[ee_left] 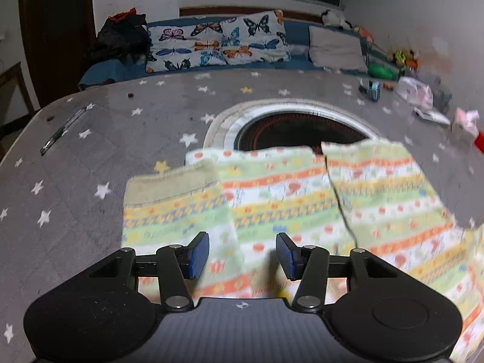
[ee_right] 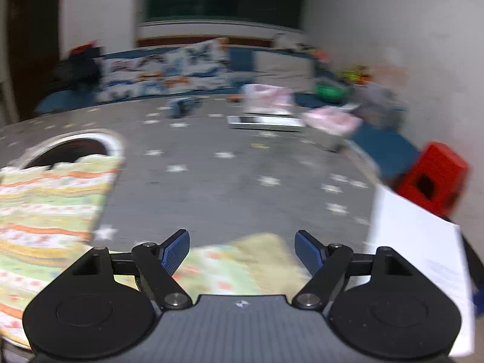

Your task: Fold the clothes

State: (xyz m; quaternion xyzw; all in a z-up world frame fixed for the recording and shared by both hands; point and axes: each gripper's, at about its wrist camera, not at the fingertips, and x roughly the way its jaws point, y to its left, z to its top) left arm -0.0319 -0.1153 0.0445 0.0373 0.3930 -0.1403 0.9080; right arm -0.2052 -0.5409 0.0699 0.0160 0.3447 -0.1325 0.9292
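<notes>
A striped pair of small trousers [ee_left: 287,199], in green, yellow, orange and white bands, lies spread on the grey star-print table [ee_left: 90,157]. Its two legs point away toward a round dark opening [ee_left: 299,130] in the table. My left gripper [ee_left: 242,254] hovers open over the near left part of the garment, with nothing between its blue pads [ee_left: 198,255]. In the right wrist view the same garment [ee_right: 51,199] lies at the left, and a cuffed corner [ee_right: 242,260] sits under my open right gripper [ee_right: 242,254]. That view is blurred.
A pen [ee_left: 62,130] lies at the table's left. Small clutter [ee_left: 423,96], a white tray [ee_right: 263,121] and pink cloth [ee_right: 332,122] crowd the far right. White paper [ee_right: 423,260] and a red box [ee_right: 432,178] sit at the right edge. Butterfly pillows [ee_left: 217,42] lie on the bed beyond.
</notes>
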